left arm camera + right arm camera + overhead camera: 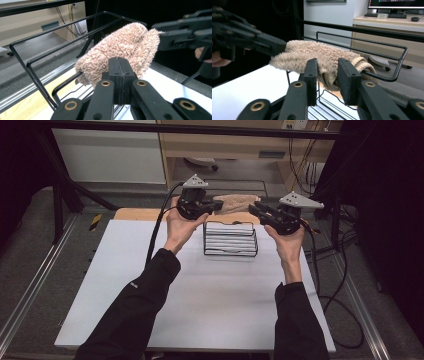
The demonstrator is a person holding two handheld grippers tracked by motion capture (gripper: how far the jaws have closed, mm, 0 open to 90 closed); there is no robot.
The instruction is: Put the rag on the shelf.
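High view: fuzzy towel (236, 202) held above wire rack (230, 239), desk (240, 142) behind.

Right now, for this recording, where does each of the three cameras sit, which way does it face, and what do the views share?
High view: above the person's side, facing forward and down on the white table; both black sleeves, hands and each hand-held gripper show.
Left gripper view: rides the left hand-held gripper, its jaws shut on the fluffy beige towel; the other gripper shows at the right.
Right gripper view: rides the right hand-held gripper, jaws parted around the towel's end.
Shared: towel and black wire rack.
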